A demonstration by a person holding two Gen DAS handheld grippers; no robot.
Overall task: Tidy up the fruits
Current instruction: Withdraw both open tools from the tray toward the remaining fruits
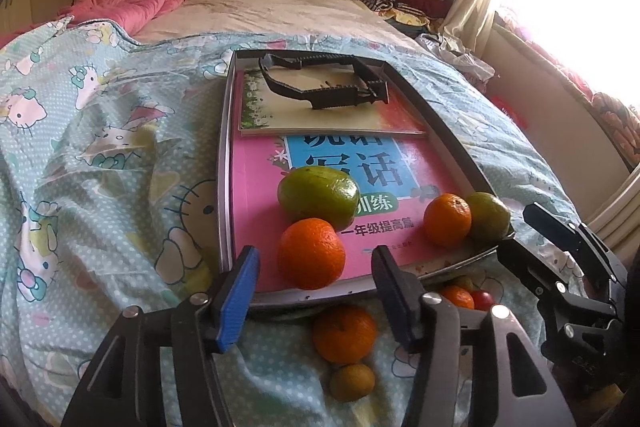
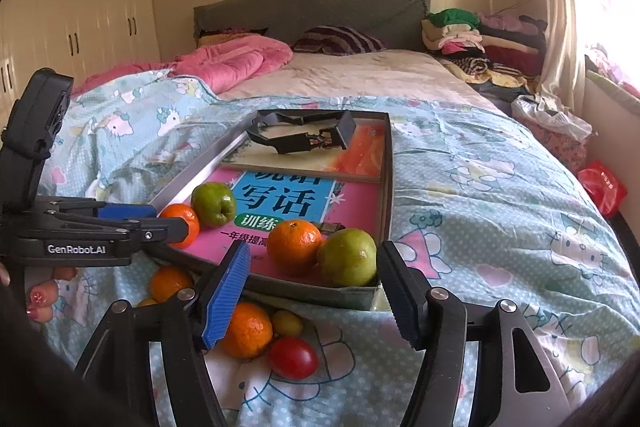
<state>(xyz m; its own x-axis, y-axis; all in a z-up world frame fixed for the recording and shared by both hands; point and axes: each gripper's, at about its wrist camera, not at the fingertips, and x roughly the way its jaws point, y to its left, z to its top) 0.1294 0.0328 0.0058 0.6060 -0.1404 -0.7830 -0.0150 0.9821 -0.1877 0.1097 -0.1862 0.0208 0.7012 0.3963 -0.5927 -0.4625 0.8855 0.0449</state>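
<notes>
Both grippers hang spread wide and grasp nothing: the left gripper (image 1: 316, 263) frames an orange (image 1: 311, 253) at the tray (image 1: 225, 163) front, the right gripper (image 2: 312, 269) a guava (image 2: 348, 257) in its corner. More fruit, including a tomato (image 2: 293, 357), lies on the quilt (image 2: 500, 227) just before the tray.

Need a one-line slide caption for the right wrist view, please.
Open right gripper faces a tray holding two oranges and two green fruits; more fruit lies on the bedsheet.
</notes>
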